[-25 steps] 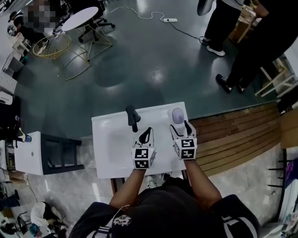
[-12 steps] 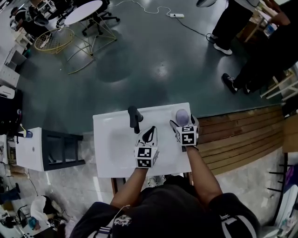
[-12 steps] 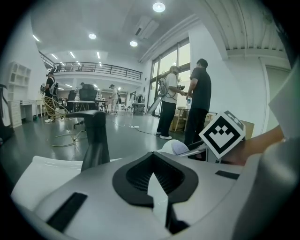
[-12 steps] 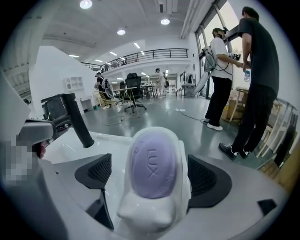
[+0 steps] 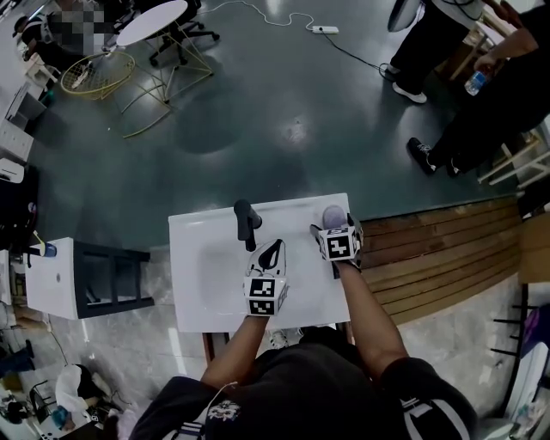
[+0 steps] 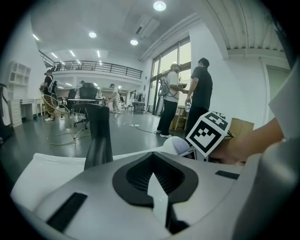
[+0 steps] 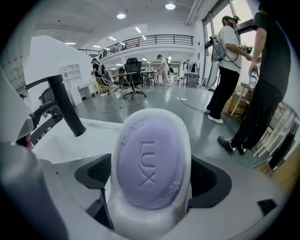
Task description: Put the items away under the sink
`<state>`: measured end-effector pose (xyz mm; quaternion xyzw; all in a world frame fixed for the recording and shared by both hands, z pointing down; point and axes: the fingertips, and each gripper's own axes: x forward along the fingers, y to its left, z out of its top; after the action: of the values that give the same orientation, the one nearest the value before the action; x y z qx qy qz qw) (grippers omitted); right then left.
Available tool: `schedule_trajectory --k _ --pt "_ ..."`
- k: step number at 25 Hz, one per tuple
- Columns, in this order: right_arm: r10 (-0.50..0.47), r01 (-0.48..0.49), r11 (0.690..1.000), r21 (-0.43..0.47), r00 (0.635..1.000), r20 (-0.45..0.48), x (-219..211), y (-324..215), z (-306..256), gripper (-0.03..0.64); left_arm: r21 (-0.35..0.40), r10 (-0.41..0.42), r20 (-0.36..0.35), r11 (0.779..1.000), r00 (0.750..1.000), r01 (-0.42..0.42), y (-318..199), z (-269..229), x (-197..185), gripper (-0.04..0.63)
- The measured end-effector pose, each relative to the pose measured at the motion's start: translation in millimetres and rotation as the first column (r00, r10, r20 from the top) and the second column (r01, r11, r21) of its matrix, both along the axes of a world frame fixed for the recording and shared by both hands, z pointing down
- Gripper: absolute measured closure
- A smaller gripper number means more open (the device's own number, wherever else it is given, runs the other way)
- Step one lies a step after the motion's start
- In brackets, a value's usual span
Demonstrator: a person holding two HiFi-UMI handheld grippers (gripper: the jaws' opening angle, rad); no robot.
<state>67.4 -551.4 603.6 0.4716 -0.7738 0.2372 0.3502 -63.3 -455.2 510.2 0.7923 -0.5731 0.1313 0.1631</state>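
A white dish holding a purple soap bar (image 7: 150,161) fills the gap between my right gripper's (image 7: 152,187) jaws, which press on its two sides. From the head view that soap dish (image 5: 333,214) is at the back right corner of the white sink top (image 5: 206,275), with the right gripper (image 5: 334,227) around it. My left gripper (image 5: 268,254) hovers over the middle of the sink top, just right of the black faucet (image 5: 247,219). It is shut and holds nothing. The left gripper (image 6: 154,177) view shows the faucet (image 6: 98,136) ahead on the left and the soap dish (image 6: 177,144) on the right.
Wooden decking (image 5: 430,249) lies right of the sink unit. A white cabinet (image 5: 53,282) and a dark shelf (image 5: 112,279) stand to its left. Two people (image 5: 455,94) stand at the back right. A wire chair (image 5: 94,79) and a round table (image 5: 153,22) are far back left.
My right gripper has slid forward, so its jaws now flank and grip the soap dish. The left gripper has hardly moved.
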Motion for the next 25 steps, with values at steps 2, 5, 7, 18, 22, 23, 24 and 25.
schedule_trajectory --k 2,5,7,18,22,23,24,25 --pt "-0.001 0.001 1.000 -0.012 1.000 -0.007 0 1 2 0.126 -0.008 0.003 0.001 1.000 1.000 -0.003 2 3 -1 0.589" --pt "0.011 -0.011 1.000 -0.021 1.000 0.003 -2 1 3 0.127 -0.008 -0.003 0.006 1.000 1.000 0.003 2 3 -8 0.589" --pt "0.021 -0.021 1.000 -0.022 1.000 0.011 0 -1 2 0.130 -0.002 -0.003 0.007 1.000 1.000 0.003 0 0 -8 0.589" --pt "0.049 -0.049 0.999 0.004 0.999 0.010 15 -1 6 0.141 -0.009 0.015 -0.020 1.000 1.000 -0.016 8 1 -1 0.589" --pt "0.045 -0.046 0.999 0.021 0.999 0.013 11 7 -6 0.141 -0.004 0.008 -0.013 1.000 1.000 -0.008 11 -1 -10 0.589" --pt "0.048 -0.049 0.998 0.026 0.999 0.014 11 9 -10 0.141 -0.001 0.005 -0.012 1.000 1.000 -0.005 12 -3 -12 0.589" --pt "0.052 -0.053 0.998 0.033 0.999 0.017 11 11 -15 0.141 0.002 0.003 -0.011 1.000 1.000 -0.003 13 -4 -14 0.589" --pt "0.051 -0.052 0.998 0.041 0.998 0.022 10 14 -20 0.141 0.005 0.002 -0.010 1.000 1.000 -0.002 15 -6 -16 0.589"
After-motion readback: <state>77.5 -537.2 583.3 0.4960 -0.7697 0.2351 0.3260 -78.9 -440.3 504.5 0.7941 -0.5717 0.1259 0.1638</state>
